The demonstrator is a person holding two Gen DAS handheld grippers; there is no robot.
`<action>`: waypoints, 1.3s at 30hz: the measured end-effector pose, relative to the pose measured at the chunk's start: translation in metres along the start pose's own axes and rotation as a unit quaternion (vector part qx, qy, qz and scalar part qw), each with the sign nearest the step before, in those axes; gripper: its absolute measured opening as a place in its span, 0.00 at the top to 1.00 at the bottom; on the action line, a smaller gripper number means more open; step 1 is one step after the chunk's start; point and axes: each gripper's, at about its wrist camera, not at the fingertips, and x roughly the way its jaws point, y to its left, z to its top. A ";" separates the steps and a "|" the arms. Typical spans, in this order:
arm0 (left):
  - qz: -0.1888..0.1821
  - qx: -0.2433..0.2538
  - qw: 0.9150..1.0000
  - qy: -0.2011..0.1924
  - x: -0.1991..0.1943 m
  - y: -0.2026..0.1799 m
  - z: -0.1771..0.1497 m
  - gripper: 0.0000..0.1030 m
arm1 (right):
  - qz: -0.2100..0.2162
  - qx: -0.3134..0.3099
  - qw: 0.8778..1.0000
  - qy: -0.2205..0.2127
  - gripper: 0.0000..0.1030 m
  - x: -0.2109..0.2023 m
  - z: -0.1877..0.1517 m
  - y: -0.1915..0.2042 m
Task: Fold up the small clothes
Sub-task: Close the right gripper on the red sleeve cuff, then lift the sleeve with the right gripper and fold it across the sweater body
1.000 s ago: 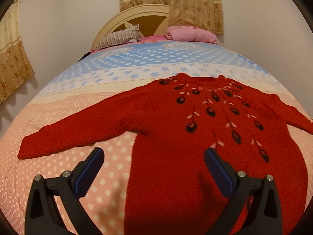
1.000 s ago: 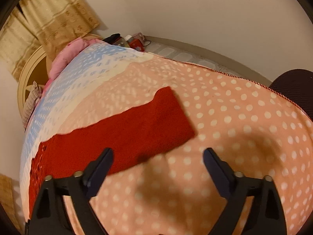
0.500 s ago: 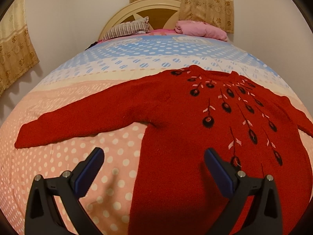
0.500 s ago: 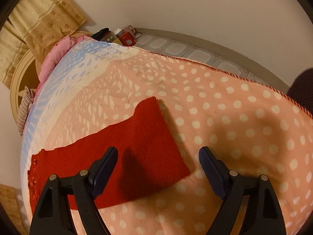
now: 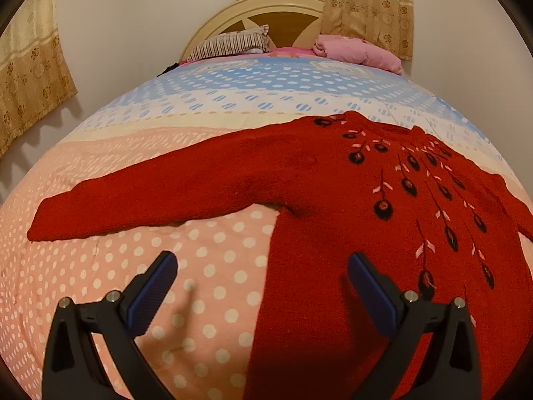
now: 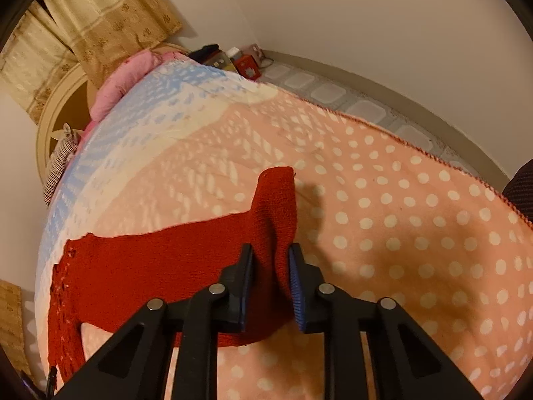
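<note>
A red knitted sweater (image 5: 333, 200) with dark feather motifs lies flat on the bed, front up, its sleeve (image 5: 150, 196) stretched out to the left. My left gripper (image 5: 263, 276) hovers open over the sweater's side edge, nothing between its fingers. In the right wrist view the other sleeve (image 6: 166, 260) runs in from the left, and its cuff end (image 6: 276, 196) is bunched up between the fingers. My right gripper (image 6: 271, 266) is closing on that sleeve end, with its blue pads pressing the fabric from both sides.
The bedspread (image 5: 206, 283) is pink with white dots near me, cream and blue further off. A striped pillow (image 5: 233, 43) and a pink bundle (image 5: 356, 53) lie by the headboard. The bed edge (image 6: 433, 160), tiled floor and small items (image 6: 246, 63) lie to the right.
My right gripper went from wide open over the sleeve end to nearly shut on it, lifting the fabric into a ridge. The left gripper drifted left, staying open.
</note>
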 end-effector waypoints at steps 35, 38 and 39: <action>-0.009 -0.046 0.998 -0.042 -0.021 0.059 0.011 0.00 | 0.132 -0.222 0.965 -0.053 0.84 -0.101 -0.027 0.330; -0.011 -0.050 0.998 -0.039 -0.020 0.062 0.012 0.00 | 0.142 -0.240 0.959 -0.052 0.84 -0.102 -0.034 0.359; -0.012 -0.052 0.998 -0.038 -0.020 0.063 0.012 0.00 | 0.146 -0.245 0.957 -0.050 0.84 -0.102 -0.037 0.368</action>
